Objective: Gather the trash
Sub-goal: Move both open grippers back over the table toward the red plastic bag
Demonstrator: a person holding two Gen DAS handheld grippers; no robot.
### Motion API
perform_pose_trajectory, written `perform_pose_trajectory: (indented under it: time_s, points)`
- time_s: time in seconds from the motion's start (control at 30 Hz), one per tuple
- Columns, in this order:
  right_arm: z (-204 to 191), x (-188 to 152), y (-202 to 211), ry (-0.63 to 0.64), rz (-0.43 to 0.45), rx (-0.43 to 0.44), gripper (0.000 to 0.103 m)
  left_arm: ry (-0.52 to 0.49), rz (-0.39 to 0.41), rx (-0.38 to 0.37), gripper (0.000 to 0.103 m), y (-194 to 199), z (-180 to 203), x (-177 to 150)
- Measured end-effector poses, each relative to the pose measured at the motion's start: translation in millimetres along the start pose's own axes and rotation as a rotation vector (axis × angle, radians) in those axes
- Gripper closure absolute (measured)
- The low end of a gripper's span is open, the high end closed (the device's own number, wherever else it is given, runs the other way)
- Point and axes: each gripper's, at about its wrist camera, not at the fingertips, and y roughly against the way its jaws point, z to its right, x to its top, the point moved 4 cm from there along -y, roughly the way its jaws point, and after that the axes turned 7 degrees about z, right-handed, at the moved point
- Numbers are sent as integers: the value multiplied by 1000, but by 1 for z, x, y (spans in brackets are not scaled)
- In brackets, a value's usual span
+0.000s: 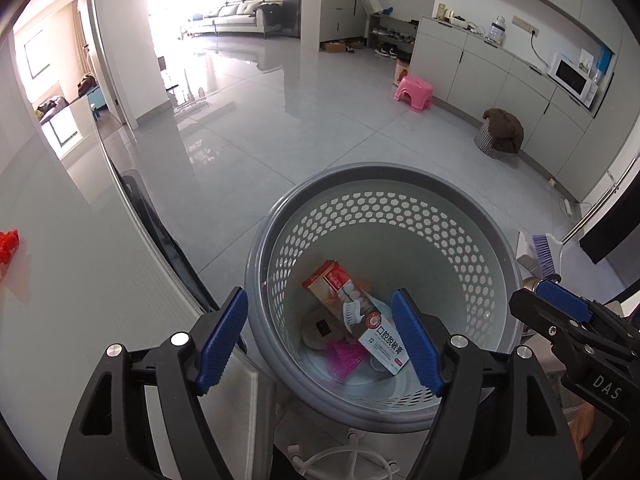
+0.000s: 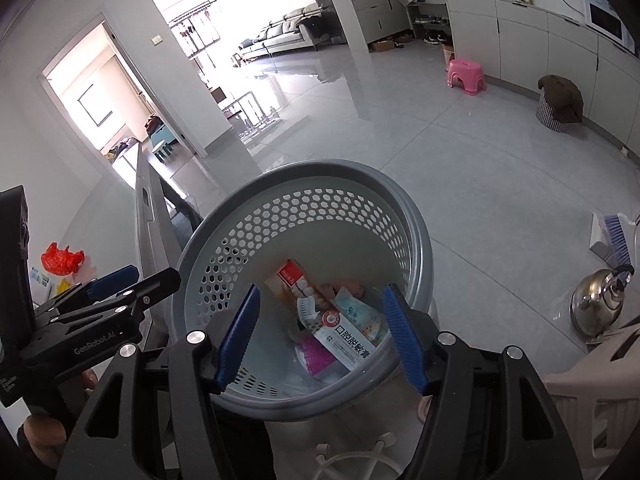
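Grippers: left (image 1: pixel 320 340), right (image 2: pixel 320 338) agape, empty | basket (image 1: pixel 460 216): toothpaste box (image 1: pixel 360 316)

Glossy pale grey floor tiles (image 1: pixel 320 120) mirrored strong daylight from the far windows, where a light-coloured sofa (image 1: pixel 240 14) stood. A pink plastic stool (image 1: pixel 414 93) sat near white wall cabinets (image 1: pixel 480 68) bearing a white microwave (image 1: pixel 570 76); a doorway (image 2: pixel 104 92) opened left.

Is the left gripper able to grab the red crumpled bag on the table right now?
Probably yes, after a swing. The left gripper is open and empty over the gray bin, while the red bag lies off to its left on the table. Nothing seems to block the way there.
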Motion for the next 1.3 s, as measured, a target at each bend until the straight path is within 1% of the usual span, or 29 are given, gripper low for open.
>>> perform_pose_trajectory:
  time_s: [0.1, 0.17, 0.53, 0.7, 0.8, 0.97, 1.3]
  points:
    - [-3, -1, 2, 4, 4, 2, 41, 5, 9, 3, 30, 4, -4, 0]
    - [-5, 0, 3, 9, 8, 3, 40, 9, 12, 5, 30, 7, -8, 0]
    - [-27, 4, 9, 49, 31, 20, 40, 47, 56, 27, 27, 27, -29, 2]
    - [-47, 10, 8, 90, 40, 44, 39, 84, 85, 52, 25, 42, -53, 1]
    - [-60, 13, 8, 112, 51, 62, 35, 98, 98, 69, 25, 50, -68, 0]
    - [-85, 17, 4, 150, 55, 89, 35, 116, 113, 115, 25, 61, -94, -4]
    - [-139, 23, -6, 223, 60, 146, 35, 198, 148, 186, 25, 82, -144, -9]
